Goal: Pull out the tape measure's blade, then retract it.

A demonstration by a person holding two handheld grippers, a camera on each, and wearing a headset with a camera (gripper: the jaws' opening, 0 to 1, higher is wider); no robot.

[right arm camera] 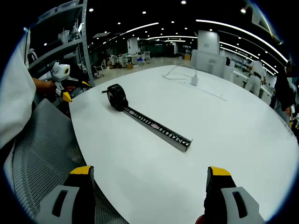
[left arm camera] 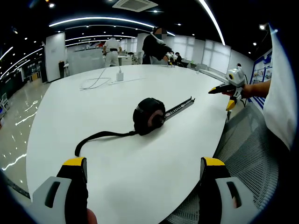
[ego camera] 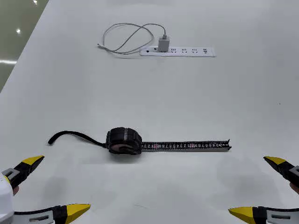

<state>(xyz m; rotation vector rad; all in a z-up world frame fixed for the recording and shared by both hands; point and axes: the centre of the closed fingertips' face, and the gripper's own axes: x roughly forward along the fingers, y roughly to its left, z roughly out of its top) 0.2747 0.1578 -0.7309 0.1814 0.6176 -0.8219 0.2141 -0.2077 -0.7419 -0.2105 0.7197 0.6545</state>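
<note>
Our left gripper (ego camera: 63, 183) and right gripper (ego camera: 248, 185) hang wide open and empty at the near edge of the white table (ego camera: 140, 93), with the tape measure (ego camera: 124, 141) lying between and beyond them, its blade (ego camera: 187, 145) already drawn out to the right. Retracting it unsteadied, we judge, could let the blade whip back and skid the tape measure sideways.
</note>
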